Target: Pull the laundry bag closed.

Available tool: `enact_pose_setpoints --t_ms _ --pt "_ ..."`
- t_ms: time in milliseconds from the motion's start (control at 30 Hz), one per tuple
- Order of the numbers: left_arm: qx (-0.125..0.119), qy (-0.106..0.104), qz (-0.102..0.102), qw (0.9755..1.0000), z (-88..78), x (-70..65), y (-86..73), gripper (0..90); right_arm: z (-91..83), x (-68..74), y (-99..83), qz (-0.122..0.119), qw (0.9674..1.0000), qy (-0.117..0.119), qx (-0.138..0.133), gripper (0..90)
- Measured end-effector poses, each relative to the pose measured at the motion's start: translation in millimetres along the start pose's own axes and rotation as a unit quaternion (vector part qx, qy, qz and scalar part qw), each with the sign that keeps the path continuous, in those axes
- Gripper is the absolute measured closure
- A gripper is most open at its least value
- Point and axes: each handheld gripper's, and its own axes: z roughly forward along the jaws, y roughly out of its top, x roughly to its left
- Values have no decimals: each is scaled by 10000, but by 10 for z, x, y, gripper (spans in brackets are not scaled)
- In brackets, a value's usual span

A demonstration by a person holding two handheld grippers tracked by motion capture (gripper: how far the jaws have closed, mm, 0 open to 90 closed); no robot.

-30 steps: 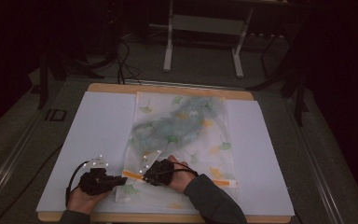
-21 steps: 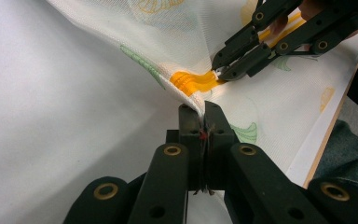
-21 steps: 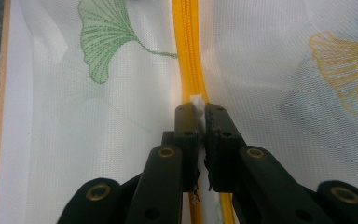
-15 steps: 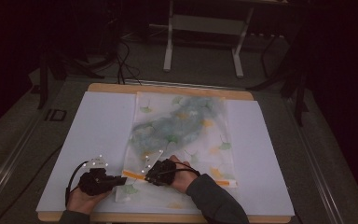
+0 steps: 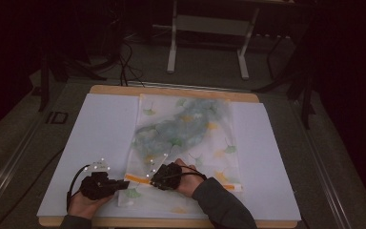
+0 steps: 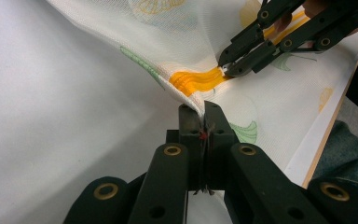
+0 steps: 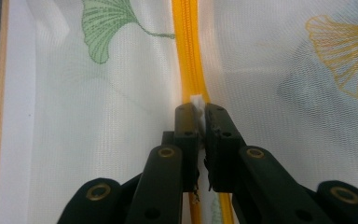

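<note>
Mesh of a ginkgo-printed laundry bag, spread across a white table cover, was clamped at its near corner by the left gripper. The white zipper pull on the orange zipper was pinched by the right gripper. For a smooth run, the corner was best held taut and the pull drawn straight along the teeth.

Two black fingers of the right gripper are pinched on a small white zip pull on an orange zip. The zip runs up the middle of a white mesh bag printed with green and yellow ginkgo leaves, which lies on a white worktop.
</note>
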Motion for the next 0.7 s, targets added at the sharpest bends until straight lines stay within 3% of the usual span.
enact_pose_setpoints --t_ms 700 --pt "0 -7 3 10000 -8 6 -4 885 -66 11 -56 -122 9997 -83 201 845"
